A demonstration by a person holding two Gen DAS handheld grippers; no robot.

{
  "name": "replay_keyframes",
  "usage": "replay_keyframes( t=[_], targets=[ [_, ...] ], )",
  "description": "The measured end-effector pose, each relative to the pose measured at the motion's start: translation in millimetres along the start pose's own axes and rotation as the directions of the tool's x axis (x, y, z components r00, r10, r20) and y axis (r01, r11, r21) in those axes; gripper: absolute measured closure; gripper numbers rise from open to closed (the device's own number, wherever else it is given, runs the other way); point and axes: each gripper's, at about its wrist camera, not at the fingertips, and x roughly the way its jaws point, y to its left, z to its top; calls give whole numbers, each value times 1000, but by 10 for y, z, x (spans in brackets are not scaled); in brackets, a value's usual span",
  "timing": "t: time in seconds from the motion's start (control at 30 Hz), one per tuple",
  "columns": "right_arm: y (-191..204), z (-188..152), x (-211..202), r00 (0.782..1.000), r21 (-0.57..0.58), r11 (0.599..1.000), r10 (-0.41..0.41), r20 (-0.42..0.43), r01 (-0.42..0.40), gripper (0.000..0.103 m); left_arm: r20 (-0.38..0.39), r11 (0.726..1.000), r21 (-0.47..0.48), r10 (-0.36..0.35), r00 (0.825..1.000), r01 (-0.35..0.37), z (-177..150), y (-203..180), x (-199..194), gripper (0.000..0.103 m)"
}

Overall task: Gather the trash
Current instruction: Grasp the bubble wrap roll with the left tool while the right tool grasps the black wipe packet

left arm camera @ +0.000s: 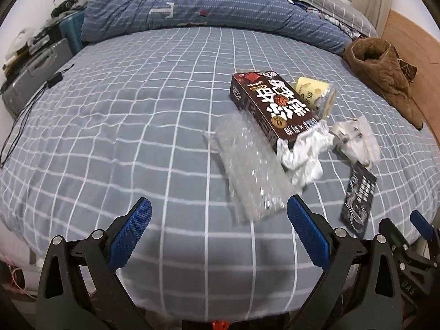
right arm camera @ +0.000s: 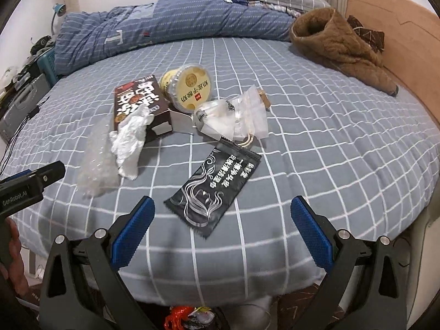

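Here both tongs, left (left arm camera: pixel 218 214) and right (right arm camera: pixel 222 213), gape wide above the bed's (right arm camera: pixel 330 148) trash, holding nothing.

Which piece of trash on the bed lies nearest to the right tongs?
The black sachet: it lies just ahead of the open right tongs, while the other trash sits farther back.

checked bed (right arm camera: pixel 316 137) with box (right arm camera: pixel 137 101), cup (right arm camera: pixel 189 88), wrappers (right arm camera: pixel 214 184), tissue (right arm camera: pixel 129 143)

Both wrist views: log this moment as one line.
left tongs open, empty | right tongs open, empty | black packet nearest right | bubble wrap nearest left
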Motion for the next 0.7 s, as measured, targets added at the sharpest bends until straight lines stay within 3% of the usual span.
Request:
replay_keyframes(
  t=[0.37,0.5,0.7],
  targets=[
    [-3,154,565,998,58,998,-11,-56,15,8,-34,1000,25,-8,999,9,215,-176,532,6],
    [6,171,703,997,75,997,-1,-80,7,12,-49,1000,16,-23,999,23,234,-199,645,8],
    [-16,152,822,994,99,995,10,-110,1,22,-95,997,-9,-81,992,80,216,-178,764,29]
  ],
)
